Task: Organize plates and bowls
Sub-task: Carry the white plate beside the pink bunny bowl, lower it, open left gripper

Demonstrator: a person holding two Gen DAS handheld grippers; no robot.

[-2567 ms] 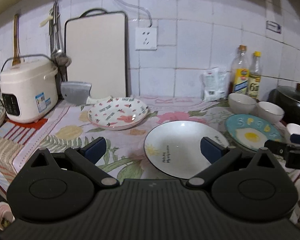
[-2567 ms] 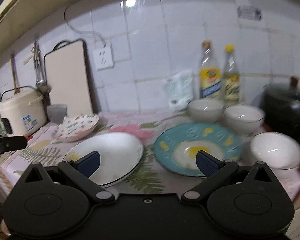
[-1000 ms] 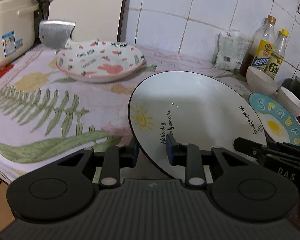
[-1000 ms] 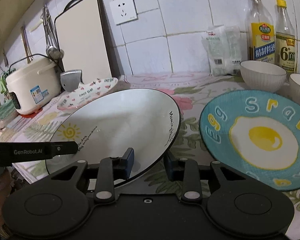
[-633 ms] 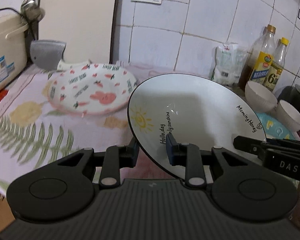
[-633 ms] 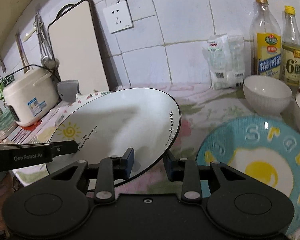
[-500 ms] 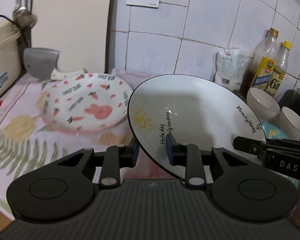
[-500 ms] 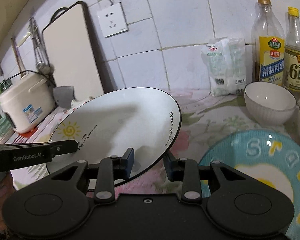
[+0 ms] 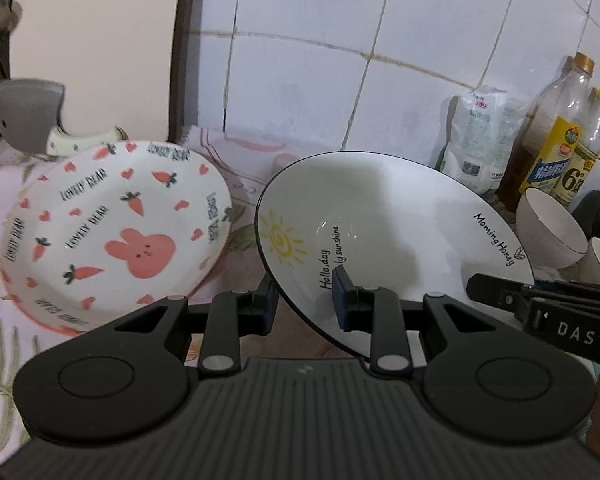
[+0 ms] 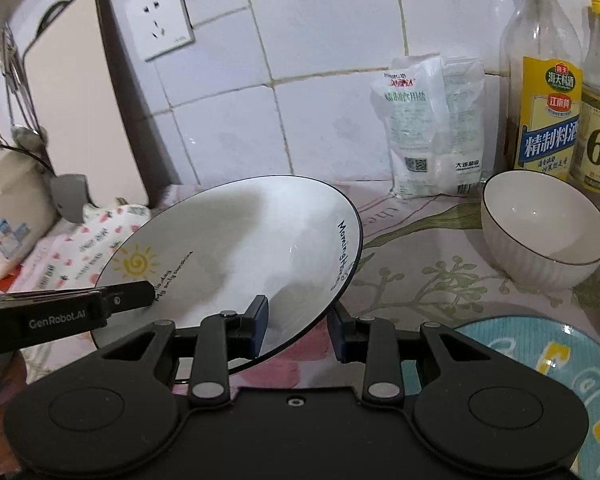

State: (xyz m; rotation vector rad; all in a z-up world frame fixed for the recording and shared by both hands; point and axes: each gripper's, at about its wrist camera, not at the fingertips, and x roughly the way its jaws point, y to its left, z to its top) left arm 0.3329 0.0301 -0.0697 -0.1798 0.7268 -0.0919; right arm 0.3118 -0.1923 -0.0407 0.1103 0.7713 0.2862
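Sun plate (image 9: 388, 236): lifted clear of the counter, tilted, just right of the bunny plate (image 9: 112, 232), likely headed onto it to stack.
Left gripper (image 9: 306, 304): narrow, clamped on the plate's near-left rim.
Right gripper (image 10: 298, 326): narrow, clamped on the near-right rim; 2 grips keep it steady.
Counter: floral cloth (image 10: 428, 264), white bowl (image 10: 540, 232) far right, egg plate (image 10: 540, 364) near right.
Room: white tiled wall (image 9: 300, 80), 2 bottles (image 10: 544, 80).

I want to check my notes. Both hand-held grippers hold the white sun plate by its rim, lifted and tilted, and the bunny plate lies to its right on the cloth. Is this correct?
Not quite. The bunny plate lies to the left of the white sun plate, not to its right; the left wrist view shows it. The rest holds: the left hand-held gripper and the right hand-held gripper both hold the plate by its rim, lifted and tilted.
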